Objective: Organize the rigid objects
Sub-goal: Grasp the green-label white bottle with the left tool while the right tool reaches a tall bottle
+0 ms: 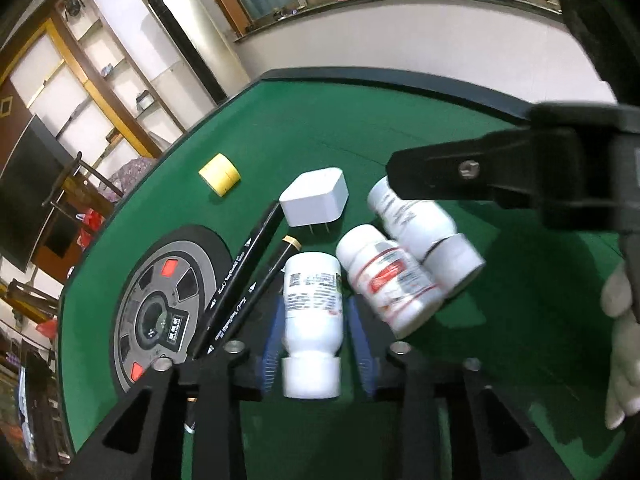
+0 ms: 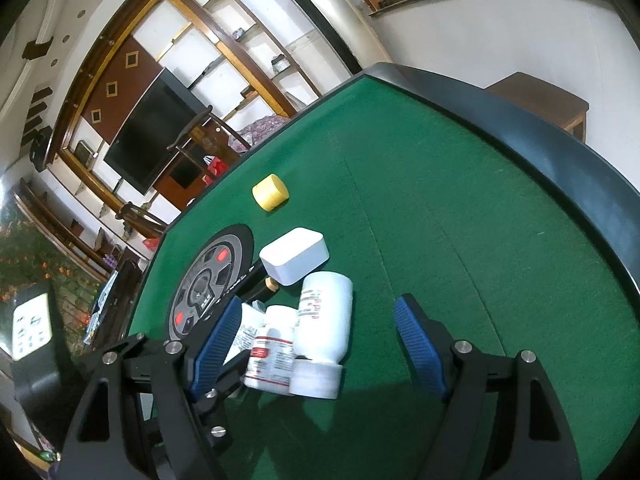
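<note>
On the green table top [image 1: 400, 140], a capped white bottle [image 1: 312, 308] lies between the blue pads of my left gripper [image 1: 315, 300]. Thin dark gaps show on both sides, so the jaws stand open around it. Just to its right lie a red-labelled bottle [image 1: 390, 280] and a third white bottle [image 1: 420, 228], both blurred. My right gripper [image 2: 318, 304] is wide open and straddles the third bottle [image 2: 326, 320] and the red-labelled one [image 2: 272, 354], its right pad [image 2: 420, 344] well away from them. Its black finger [image 1: 460, 176] hangs over the third bottle.
A white plug charger [image 1: 314, 200] and two black marker pens [image 1: 248, 272] lie just beyond and left of the bottles. A yellow roll [image 1: 220, 174] sits farther back. A round control panel [image 1: 160, 308] is set into the felt at left. A gloved hand [image 1: 620, 320] is at right.
</note>
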{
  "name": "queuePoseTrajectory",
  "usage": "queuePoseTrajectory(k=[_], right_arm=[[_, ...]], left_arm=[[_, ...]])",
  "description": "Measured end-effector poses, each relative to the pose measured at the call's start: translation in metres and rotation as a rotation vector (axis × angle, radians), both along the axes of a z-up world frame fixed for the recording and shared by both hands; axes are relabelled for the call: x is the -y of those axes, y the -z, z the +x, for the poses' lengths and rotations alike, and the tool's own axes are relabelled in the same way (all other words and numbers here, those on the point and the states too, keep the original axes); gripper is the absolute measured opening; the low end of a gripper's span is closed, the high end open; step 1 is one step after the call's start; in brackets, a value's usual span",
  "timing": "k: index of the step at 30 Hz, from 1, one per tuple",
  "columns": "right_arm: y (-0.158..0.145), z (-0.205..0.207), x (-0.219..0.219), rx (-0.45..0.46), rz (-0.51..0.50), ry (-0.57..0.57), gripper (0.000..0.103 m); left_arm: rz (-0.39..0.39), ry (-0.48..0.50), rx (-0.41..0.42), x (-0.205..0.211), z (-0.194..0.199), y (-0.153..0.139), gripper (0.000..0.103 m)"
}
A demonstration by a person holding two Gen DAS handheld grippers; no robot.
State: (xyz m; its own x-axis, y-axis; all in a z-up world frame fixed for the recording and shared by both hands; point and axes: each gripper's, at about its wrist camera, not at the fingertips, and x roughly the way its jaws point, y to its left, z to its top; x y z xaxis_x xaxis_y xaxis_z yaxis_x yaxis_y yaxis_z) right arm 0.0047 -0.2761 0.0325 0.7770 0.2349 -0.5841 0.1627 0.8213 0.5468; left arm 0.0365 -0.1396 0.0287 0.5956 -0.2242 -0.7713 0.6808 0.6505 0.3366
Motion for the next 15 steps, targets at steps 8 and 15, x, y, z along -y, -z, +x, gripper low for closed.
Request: queuePoseTrajectory(k=[8,15], right_arm=[[0.004,0.0,0.003,-0.015,0.012,0.015,0.078],[0.008,0.004,0.001,-0.035,0.012,-0.003,0.078]], left_arm=[[-0.103,-0.065,-0.084,-0.011,0.014,0.001,0.037],[-0.189,-0.079,-0.113,-0.032,-0.006,-0.014,0.037]])
